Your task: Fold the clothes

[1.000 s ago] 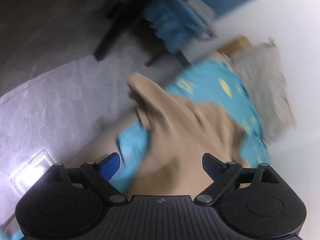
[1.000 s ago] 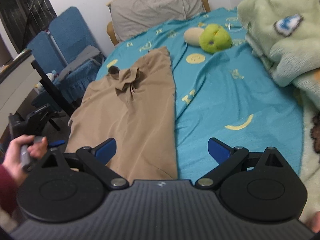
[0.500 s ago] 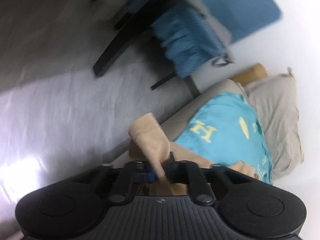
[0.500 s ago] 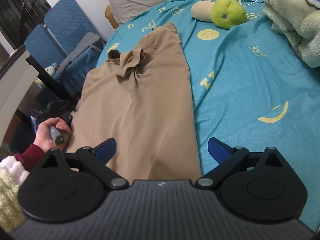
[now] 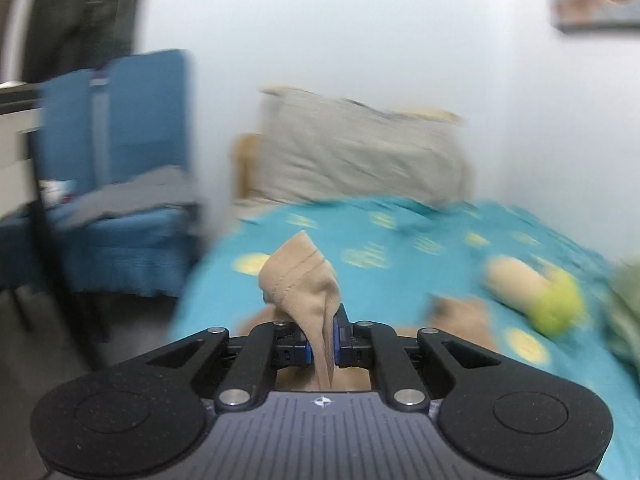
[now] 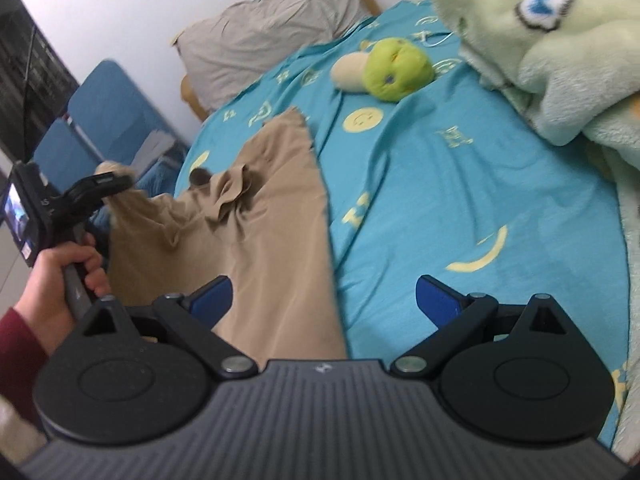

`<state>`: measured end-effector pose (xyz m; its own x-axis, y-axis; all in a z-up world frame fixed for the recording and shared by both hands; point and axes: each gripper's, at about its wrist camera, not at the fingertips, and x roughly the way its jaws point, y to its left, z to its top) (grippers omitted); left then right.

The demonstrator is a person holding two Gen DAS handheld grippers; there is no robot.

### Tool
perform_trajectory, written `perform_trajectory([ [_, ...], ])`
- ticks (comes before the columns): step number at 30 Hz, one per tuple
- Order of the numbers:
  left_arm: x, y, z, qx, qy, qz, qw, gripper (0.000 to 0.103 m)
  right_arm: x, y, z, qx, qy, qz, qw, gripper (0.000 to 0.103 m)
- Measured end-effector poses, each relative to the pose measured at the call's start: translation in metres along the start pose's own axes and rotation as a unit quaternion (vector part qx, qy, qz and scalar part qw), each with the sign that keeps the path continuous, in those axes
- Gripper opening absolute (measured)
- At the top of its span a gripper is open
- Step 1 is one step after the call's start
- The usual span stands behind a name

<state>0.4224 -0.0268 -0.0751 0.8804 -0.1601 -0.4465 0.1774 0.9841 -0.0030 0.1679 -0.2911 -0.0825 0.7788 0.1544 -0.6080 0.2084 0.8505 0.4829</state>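
Observation:
A tan garment lies spread along the left side of the bed's teal sheet. My left gripper is shut on a hemmed corner of the tan garment; its jaws are opening slightly, with the cloth still pinched between the blue pads. The right wrist view shows the left gripper, held by a hand, lifting that corner off the bed's left edge. My right gripper is open, hovering over the garment's near right edge with nothing between its fingers.
A grey pillow leans at the head of the bed. A green and cream plush toy lies on the sheet beyond the garment. A pale green fleece blanket fills the right side. Blue chairs stand left of the bed.
The left gripper shut on the garment's corner, then rose and rolled upright, lifting the corner. The right gripper stayed open and shifted slightly.

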Motion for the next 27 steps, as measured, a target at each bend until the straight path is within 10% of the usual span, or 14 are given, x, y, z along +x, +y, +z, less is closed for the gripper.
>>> perform_trajectory([
  [4, -0.002, -0.060, -0.029, 0.017, 0.018, -0.035, 0.9991, 0.065, -0.004, -0.002, 0.000, -0.015, -0.032, -0.010, 0.999, 0.100],
  [8, -0.027, -0.076, -0.050, -0.001, 0.054, -0.047, 0.9974, 0.081, -0.001, -0.003, -0.001, -0.023, -0.031, 0.004, 0.999, 0.100],
  [22, -0.238, -0.030, -0.096, 0.025, 0.028, 0.000, 0.9993, 0.103, -0.033, 0.017, -0.007, -0.061, -0.070, 0.076, 0.993, 0.098],
  [27, -0.252, -0.017, -0.113, 0.014, 0.033, 0.002, 0.9994, 0.103, -0.047, 0.039, -0.017, -0.128, -0.083, 0.083, 0.985, 0.072],
])
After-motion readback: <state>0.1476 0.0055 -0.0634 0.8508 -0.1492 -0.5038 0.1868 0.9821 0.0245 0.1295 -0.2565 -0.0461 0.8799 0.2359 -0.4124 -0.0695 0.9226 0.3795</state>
